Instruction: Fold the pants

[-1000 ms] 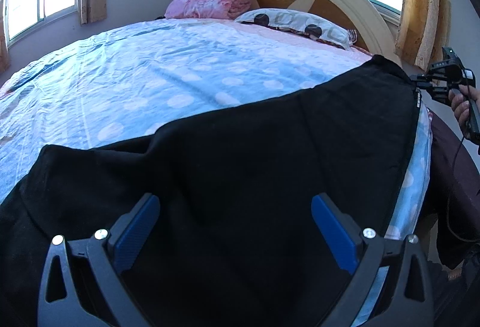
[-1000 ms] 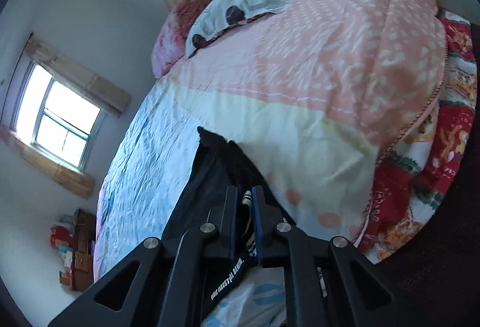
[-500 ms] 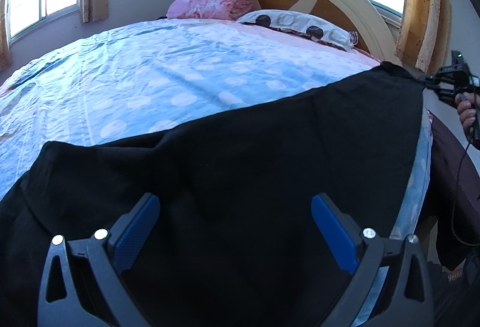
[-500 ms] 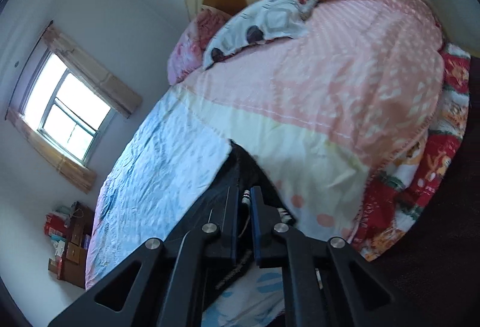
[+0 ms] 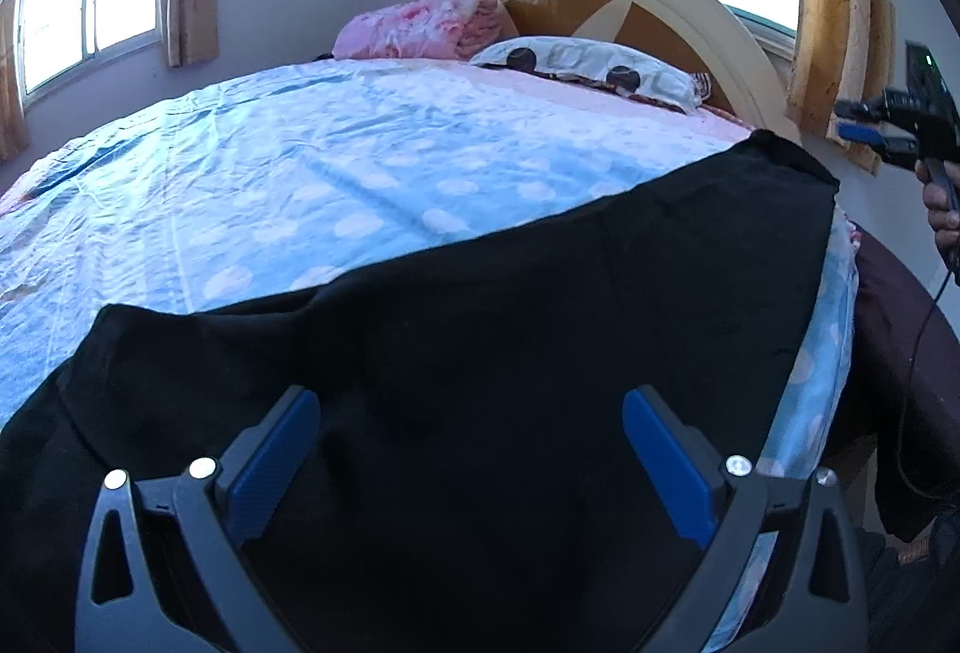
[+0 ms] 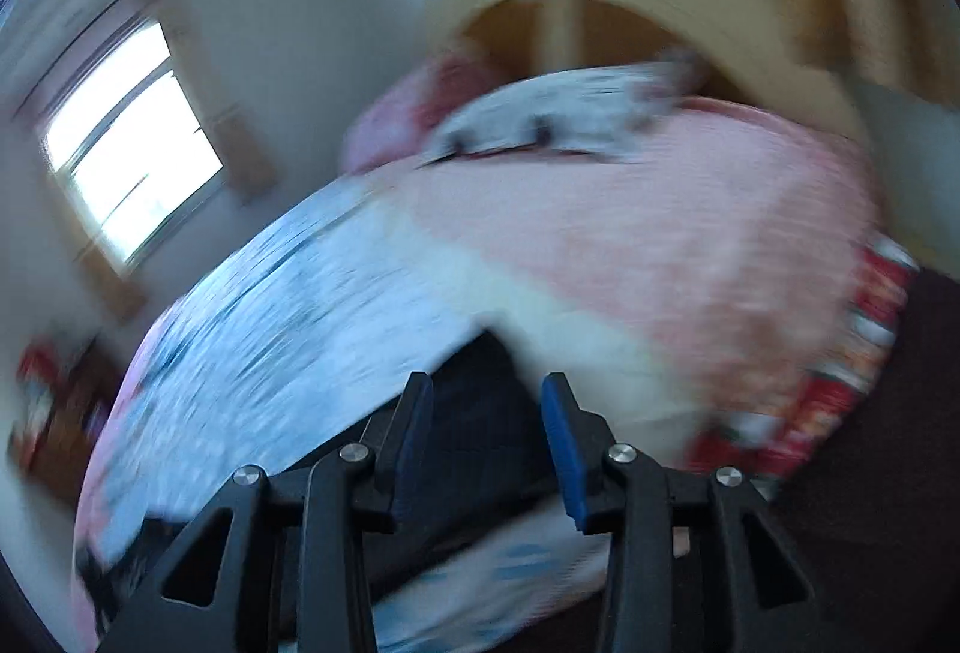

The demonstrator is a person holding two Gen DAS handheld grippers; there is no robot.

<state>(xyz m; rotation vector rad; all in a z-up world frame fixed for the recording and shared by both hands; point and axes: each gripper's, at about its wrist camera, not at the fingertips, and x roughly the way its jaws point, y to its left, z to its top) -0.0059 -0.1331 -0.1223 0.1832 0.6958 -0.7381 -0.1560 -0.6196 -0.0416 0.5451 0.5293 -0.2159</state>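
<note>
Black, soft cloth: the pants (image 5: 510, 353) lie spread flat on the blue spotted bedsheet (image 5: 300, 185), directly beneath and ahead of your left claw (image 5: 471, 467), whose jaws stand wide and empty. Your right claw (image 6: 486, 437) hangs parted, holding nothing, over the far corner of the fabric near the bed edge; that view is blurred. Judged light and limp, the pants will sag and drag. Take hold at a hem or waistband corner, pinching all layers, not the loose middle.
</note>
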